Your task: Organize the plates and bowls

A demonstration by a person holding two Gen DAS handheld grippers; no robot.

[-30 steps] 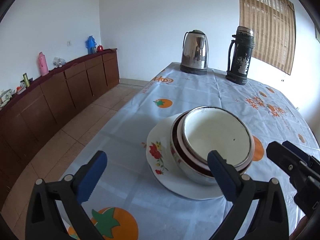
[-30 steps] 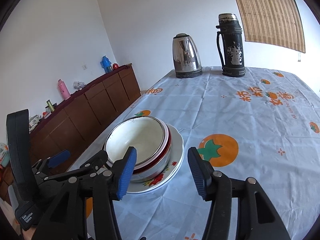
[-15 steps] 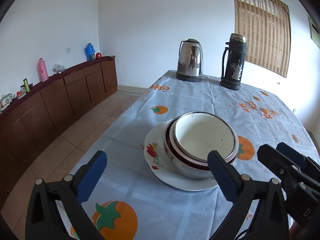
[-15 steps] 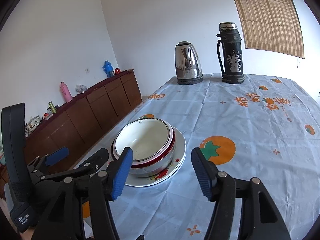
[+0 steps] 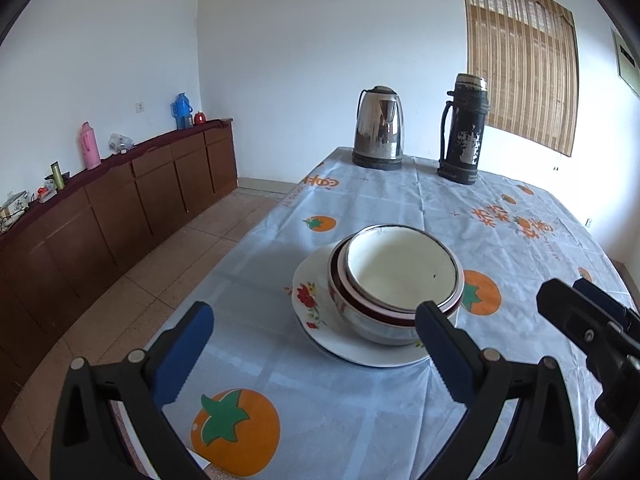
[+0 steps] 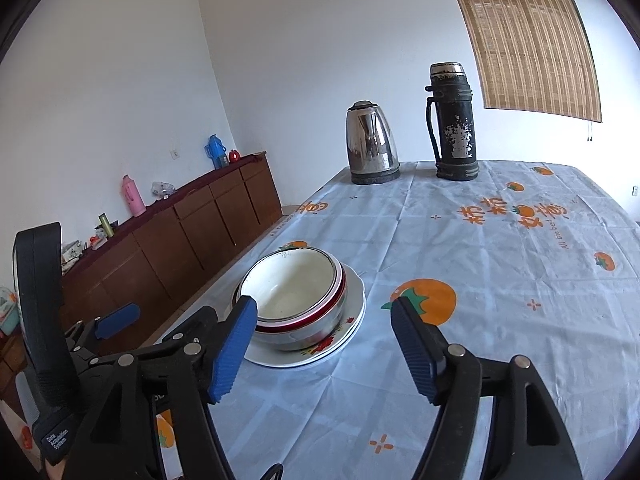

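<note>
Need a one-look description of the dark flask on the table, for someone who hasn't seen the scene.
Start at the long table with the pale blue, orange-fruit cloth and look to its far end, by the white wall. Two vessels stand there side by side: a shiny steel kettle and, to its right, the flask. The flask is the taller, slimmer one, dark with patchy worn paint and a side handle.

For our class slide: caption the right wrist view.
Open right gripper hangs before nested bowls on a plate.

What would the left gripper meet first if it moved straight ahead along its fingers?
Probably the stacked bowls on the flowered plate. The open left gripper points just left of them, so its right finger would likely touch first; depth is uncertain.
</note>
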